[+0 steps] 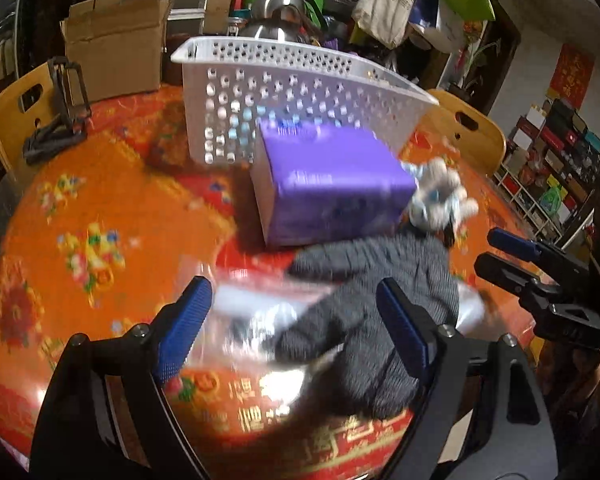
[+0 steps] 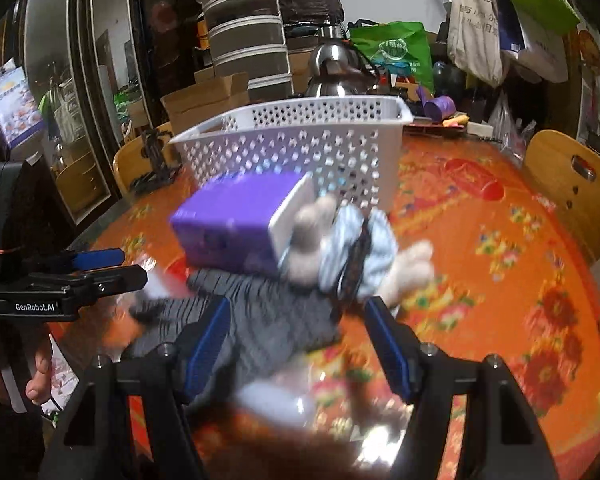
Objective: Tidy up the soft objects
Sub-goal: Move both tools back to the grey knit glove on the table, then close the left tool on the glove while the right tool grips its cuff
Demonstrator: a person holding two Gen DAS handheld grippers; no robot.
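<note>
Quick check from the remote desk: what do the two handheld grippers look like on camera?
Both are matte black frames with silver screw heads and ribbed blue finger pads. The left gripper body carries white "GenRobot.AI" lettering, held in a bare hand. The right gripper matches it.

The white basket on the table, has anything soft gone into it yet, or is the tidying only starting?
Only starting, it seems. The white basket shows nothing clearly inside. The grey glove, purple tissue pack and plush toy lie on the table. Both the left hand-held gripper and right hand-held gripper are open, holding nothing.

Cluttered home dining room: floral tablecloth (image 2: 500, 280), kettle (image 2: 332, 68), hanging bags (image 2: 476, 32).
</note>
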